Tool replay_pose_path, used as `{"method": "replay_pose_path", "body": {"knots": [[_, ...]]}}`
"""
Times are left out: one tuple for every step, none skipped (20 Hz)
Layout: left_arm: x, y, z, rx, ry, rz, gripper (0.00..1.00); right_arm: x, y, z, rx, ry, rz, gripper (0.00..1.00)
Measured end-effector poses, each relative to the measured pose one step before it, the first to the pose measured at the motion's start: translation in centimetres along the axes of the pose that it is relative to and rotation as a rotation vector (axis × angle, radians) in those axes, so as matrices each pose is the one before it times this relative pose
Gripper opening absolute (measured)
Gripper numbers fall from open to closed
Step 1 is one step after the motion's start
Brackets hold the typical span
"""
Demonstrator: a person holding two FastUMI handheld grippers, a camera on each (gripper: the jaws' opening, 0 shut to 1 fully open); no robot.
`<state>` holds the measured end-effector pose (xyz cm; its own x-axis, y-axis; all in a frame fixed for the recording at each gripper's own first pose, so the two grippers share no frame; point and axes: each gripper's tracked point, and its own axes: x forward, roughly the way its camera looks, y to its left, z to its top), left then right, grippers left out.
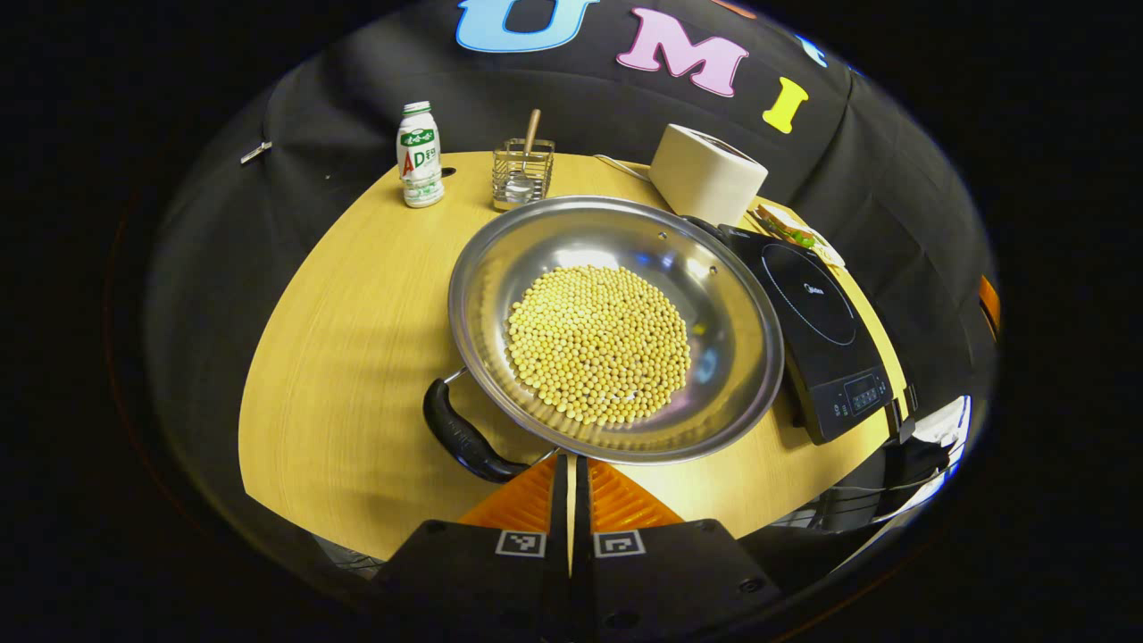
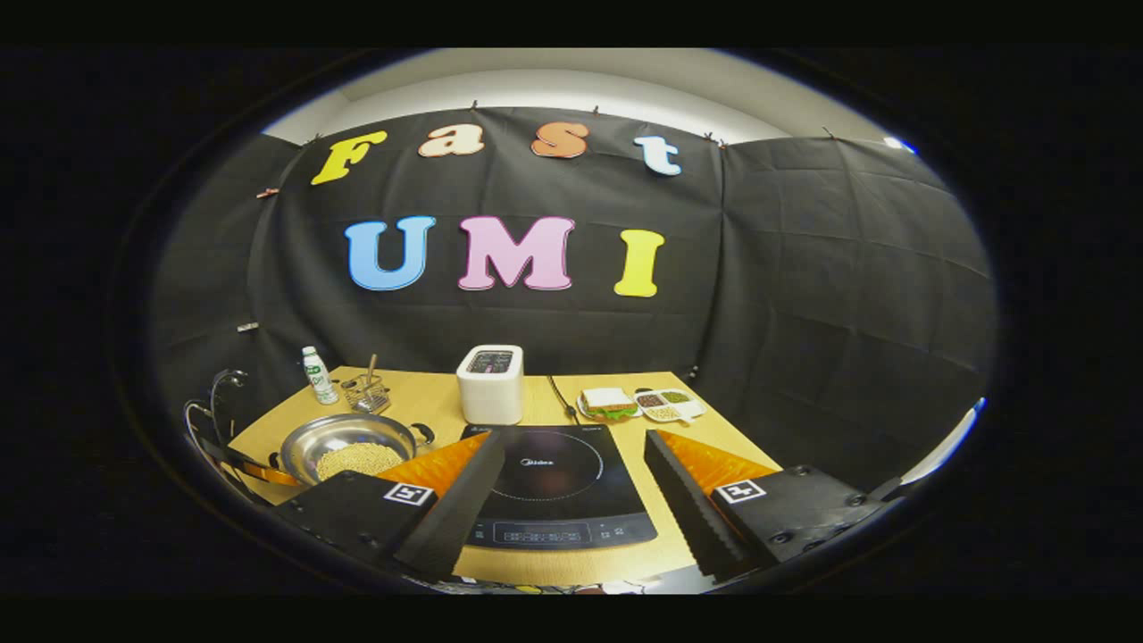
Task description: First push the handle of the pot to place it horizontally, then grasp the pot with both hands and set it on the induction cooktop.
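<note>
Counter (image 1: pixel 339 357): pot (image 1: pixel 616 330), handle (image 1: pixel 464 438) beside closed empty left tongs (image 1: pixel 571 473); sideways nudging advised. Right tongs (image 2: pixel 567 487) wide open, empty.

Silver pot (image 1: pixel 714 304); yellow beans (image 1: pixel 598 344); black cooktop (image 1: pixel 817 313); pale wood-grain table (image 1: pixel 348 357).

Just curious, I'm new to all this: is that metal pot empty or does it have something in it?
Not empty. The pot holds a heap of small yellow beans covering its bottom, well below the rim.
</note>
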<state>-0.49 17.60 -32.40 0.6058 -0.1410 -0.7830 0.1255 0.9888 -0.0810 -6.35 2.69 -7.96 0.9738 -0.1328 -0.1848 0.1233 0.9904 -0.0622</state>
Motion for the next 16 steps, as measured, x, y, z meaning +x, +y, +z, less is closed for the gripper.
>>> {"method": "replay_pose_path", "body": {"knots": [[-0.015,0.317,0.060,-0.01173,-0.00241,0.00088,0.05,-0.028,0.161,0.002,0.00223,-0.00257,-0.00207,0.98],[0.039,0.344,0.171,-0.00843,-0.00187,0.00267,0.05,-0.049,0.097,-0.087,0.00158,-0.00118,-0.00289,0.99],[0.167,0.381,0.158,-0.00432,-0.00345,0.00663,0.05,0.004,0.076,-0.099,0.00187,0.00035,-0.00279,0.98],[0.191,0.365,0.159,-0.00212,-0.00207,0.00906,0.05,0.088,0.099,-0.117,0.00310,0.00090,-0.00423,0.98],[0.061,0.243,0.180,0.00227,-0.00052,0.00474,0.05,0.045,0.083,-0.029,0.00481,0.00172,-0.00395,0.98],[0.113,0.258,0.139,0.00532,0.00191,0.00523,0.05,0.088,0.025,-0.089,0.00576,0.00084,-0.00374,0.98],[0.140,0.339,0.202,0.00593,0.00171,0.00851,0.05,0.173,0.052,0.017,0.00567,-0.00019,-0.00403,0.98],[0.134,0.401,0.237,0.00512,0.00002,0.01125,0.05,0.110,0.112,0.113,0.00480,-0.00284,-0.00462,0.98],[0.159,0.450,0.258,0.00114,-0.00090,0.01092,0.05,0.124,0.052,0.137,0.00371,-0.00422,-0.00468,0.99],[0.152,0.402,0.265,-0.00387,-0.00070,0.00723,0.05,0.153,0.037,0.099,0.00277,-0.00341,-0.00389,0.99],[0.161,0.301,0.242,-0.00511,-0.00010,0.00304,0.05,0.225,0.097,0.006,0.00063,-0.00041,-0.00310,0.99],[0.124,0.303,0.288,-0.00514,-0.00164,0.00231,0.05,0.141,0.076,-0.101,-0.00079,0.00111,-0.00338,0.99],[0.150,0.345,0.163,-0.00353,-0.00166,0.00197,0.05,0.153,0.100,-0.033,-0.00109,0.00135,-0.00286,0.98],[0.194,0.369,0.272,-0.00272,-0.00083,0.00380,0.05,0.068,0.076,-0.094,-0.00013,0.00294,-0.00222,0.98],[0.232,0.447,0.289,-0.00725,-0.00277,0.00591,0.05,0.152,0.140,-0.024,0.00156,0.00293,-0.00120,0.98],[0.189,0.427,0.360,-0.01697,-0.00223,0.00335,0.05,0.118,0.068,-0.077,0.00128,0.00244,-0.00254,0.98]]}}
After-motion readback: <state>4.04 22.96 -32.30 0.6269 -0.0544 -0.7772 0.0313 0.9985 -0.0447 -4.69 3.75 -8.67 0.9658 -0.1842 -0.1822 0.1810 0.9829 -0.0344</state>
